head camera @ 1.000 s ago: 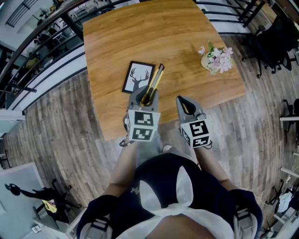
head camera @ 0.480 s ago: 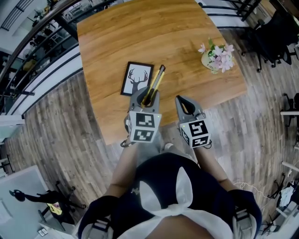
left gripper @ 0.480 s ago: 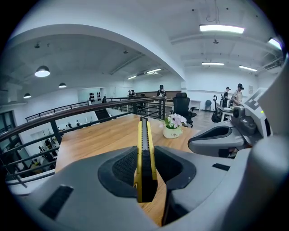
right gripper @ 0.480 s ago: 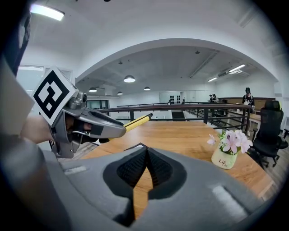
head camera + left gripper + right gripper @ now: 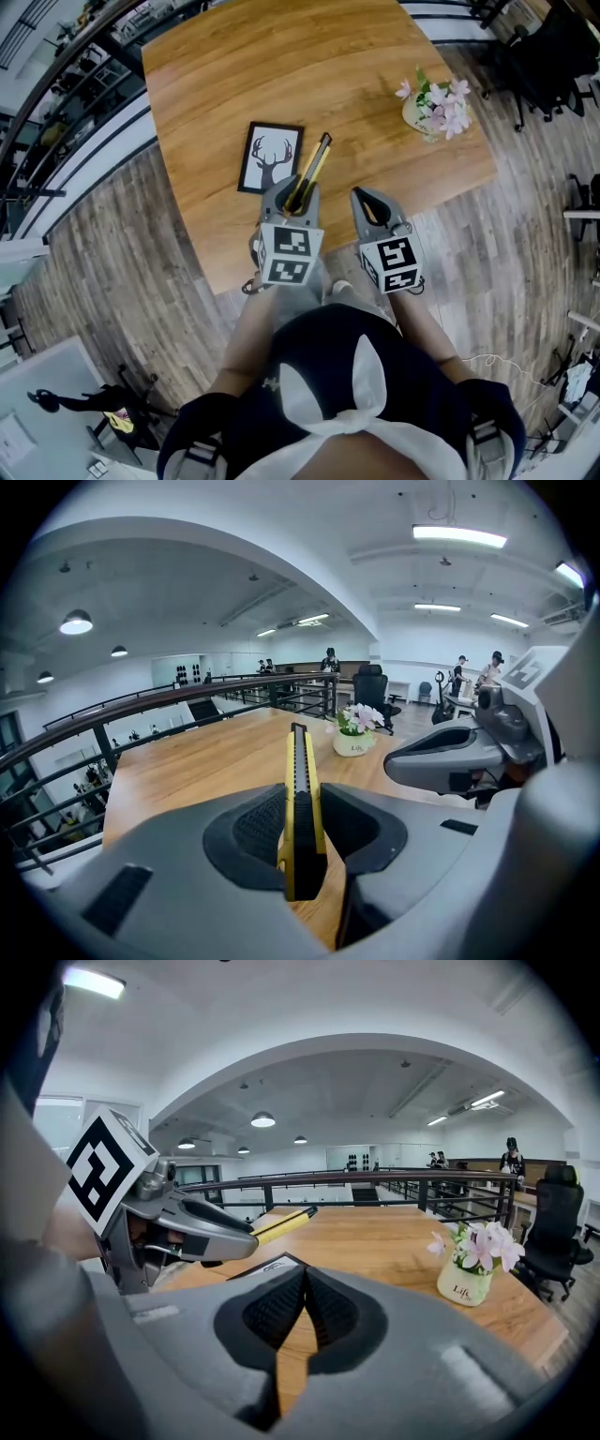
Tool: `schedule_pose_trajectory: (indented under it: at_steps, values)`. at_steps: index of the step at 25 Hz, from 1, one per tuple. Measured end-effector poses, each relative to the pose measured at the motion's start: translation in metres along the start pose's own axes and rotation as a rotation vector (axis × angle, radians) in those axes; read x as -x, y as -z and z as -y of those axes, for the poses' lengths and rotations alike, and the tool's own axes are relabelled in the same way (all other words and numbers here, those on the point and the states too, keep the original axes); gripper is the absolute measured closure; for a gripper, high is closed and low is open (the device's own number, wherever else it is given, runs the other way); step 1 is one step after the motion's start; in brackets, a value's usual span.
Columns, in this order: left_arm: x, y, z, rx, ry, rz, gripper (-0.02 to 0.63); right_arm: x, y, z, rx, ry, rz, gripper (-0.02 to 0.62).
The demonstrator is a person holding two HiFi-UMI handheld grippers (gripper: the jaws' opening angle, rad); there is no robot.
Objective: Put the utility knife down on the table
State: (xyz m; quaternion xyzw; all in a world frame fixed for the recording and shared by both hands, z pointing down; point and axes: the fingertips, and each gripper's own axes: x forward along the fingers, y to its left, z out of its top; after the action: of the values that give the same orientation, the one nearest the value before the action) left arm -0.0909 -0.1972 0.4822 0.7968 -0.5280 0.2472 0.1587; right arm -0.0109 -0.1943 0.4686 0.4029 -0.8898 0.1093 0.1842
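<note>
A yellow and black utility knife (image 5: pixel 312 169) sticks forward out of my left gripper (image 5: pixel 296 198), whose jaws are shut on its rear half. In the left gripper view the utility knife (image 5: pixel 300 803) runs straight ahead between the pads, tip over the wooden table (image 5: pixel 216 761). It hangs above the table's near edge, beside a framed deer picture (image 5: pixel 271 157). My right gripper (image 5: pixel 368 210) is just to the right of the left one, jaws shut with nothing between them. From the right gripper view the knife (image 5: pixel 281 1225) and the left gripper (image 5: pixel 169 1222) show at left.
A small white pot of pink flowers (image 5: pixel 433 108) stands at the table's (image 5: pixel 281 75) right side. A black railing (image 5: pixel 75 103) runs along the table's left. Office chairs (image 5: pixel 544 75) stand at the far right on the plank floor.
Both grippers have sunk a little toward the table's near edge with the knife still held. The table and picture have shifted slightly left in the head view.
</note>
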Motion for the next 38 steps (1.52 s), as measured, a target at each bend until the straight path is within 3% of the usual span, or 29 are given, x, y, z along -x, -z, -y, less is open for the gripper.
schedule_pose_trajectory:
  at_steps: [38]
  values:
    - [-0.039,0.057,0.020,0.014,0.071,-0.114,0.477,-0.010,0.029,0.012,-0.021,0.026,-0.073,0.597]
